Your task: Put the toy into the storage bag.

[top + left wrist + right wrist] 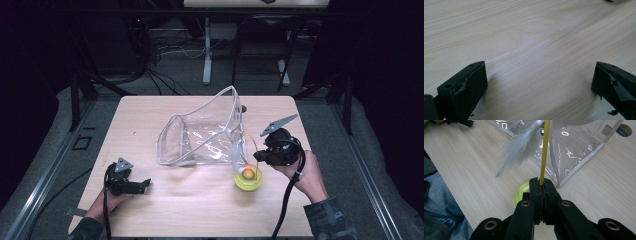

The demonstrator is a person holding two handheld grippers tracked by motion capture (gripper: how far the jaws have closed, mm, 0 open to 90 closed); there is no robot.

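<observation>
The right gripper is pinching the thin yellow wand of a cat toy, right at its jaws. A grey feather is dangling just beyond; the yellow base is sitting below. Light, whippy, so gripping low looks wise. Farther off, the clear pouch is lying open. The left gripper is resting spread on the table.

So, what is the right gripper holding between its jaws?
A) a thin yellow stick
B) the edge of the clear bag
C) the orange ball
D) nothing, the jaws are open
A: in the right gripper view the right gripper has its jaws shut on a thin yellow stick that rises in front of the clear bag.
</observation>
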